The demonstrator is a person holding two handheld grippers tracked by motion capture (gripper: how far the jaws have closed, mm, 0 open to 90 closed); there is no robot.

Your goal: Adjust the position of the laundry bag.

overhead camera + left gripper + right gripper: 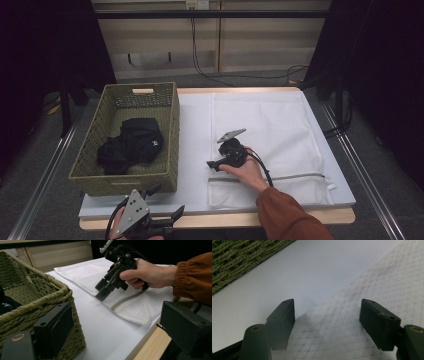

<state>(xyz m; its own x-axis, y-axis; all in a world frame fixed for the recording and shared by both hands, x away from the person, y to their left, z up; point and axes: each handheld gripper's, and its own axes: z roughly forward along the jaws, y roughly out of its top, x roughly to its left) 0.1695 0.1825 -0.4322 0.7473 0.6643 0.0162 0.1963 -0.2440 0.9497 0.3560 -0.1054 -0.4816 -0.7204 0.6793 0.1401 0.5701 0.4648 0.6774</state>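
While right gripper (216, 164) hovers over mesh laundry bag (280, 130) left edge on desk (192, 150), fingers spread, ready to pinch; left gripper (165, 207) waits released near basket (95, 175) holding dark clothes (132, 142).

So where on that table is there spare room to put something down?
The white strip between the woven basket and the mesh laundry bag lies bare, though the right tongs hover at its edge. The front left corner is crowded by the left tongs.

Open lane—basket (127, 137) left, mesh bag (267, 137) right.
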